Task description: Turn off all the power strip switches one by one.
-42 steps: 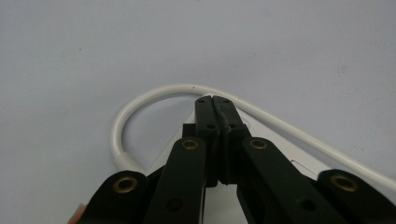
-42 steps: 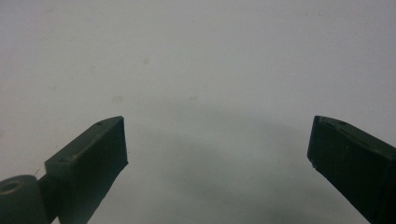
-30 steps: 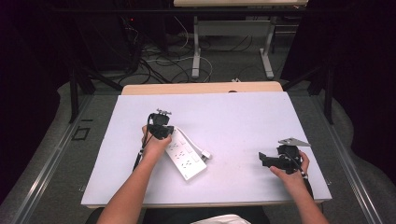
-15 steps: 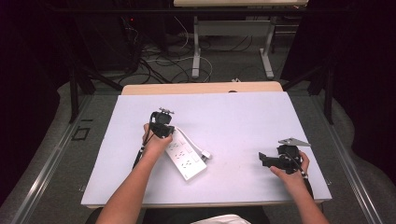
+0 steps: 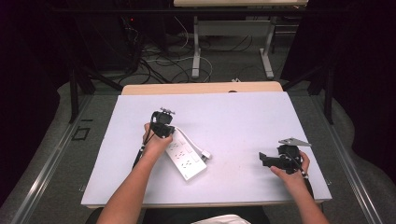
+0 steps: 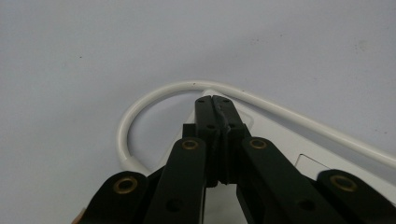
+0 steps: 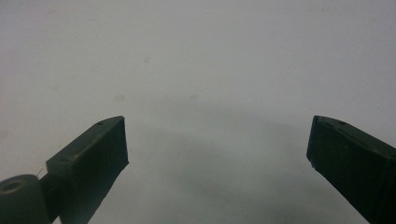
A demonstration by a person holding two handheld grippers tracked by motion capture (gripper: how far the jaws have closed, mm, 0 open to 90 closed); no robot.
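High view: overhead, person's side, facing forward-down, far. Left gripper view: close, along jaws onto power strip (image 6: 299, 140) and table (image 6: 93, 56); both shared with high view. Right gripper view: close, bare tabletop.

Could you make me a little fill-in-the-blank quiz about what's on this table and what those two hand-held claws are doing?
1. The left gripper has its jaws ____.
2. The right gripper has its jaws ____.
3. The power strip and its cable are coloured ____.
4. The left gripper's tips rest over the ____.

Missing words: shut; open; white; power strip
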